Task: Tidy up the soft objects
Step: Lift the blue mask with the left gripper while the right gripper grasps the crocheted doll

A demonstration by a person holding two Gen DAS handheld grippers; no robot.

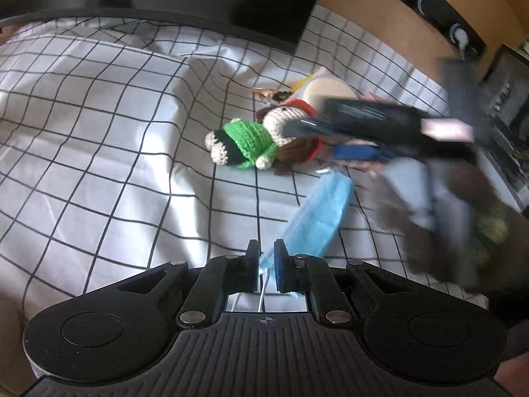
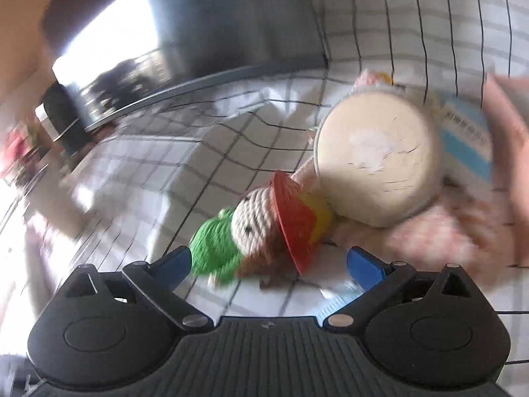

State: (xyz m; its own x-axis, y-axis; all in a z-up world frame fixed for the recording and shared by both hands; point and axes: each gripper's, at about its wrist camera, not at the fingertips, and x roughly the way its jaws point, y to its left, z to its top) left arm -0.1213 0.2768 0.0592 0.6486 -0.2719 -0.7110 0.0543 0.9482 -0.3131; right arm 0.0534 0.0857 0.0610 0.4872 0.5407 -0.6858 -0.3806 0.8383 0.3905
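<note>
1. The bedsheet (image 1: 99,132) is white with a thin black grid.
2. The crocheted doll (image 1: 244,144) wears green with a black band; its face is cream, its hair brown, its hat (image 2: 294,218) red and yellow.
3. The face mask (image 1: 317,218) is light blue.
4. The round cushion (image 2: 373,162) is cream.
5. The fluffy cloth (image 2: 439,231), far right, is pale pink.
</note>
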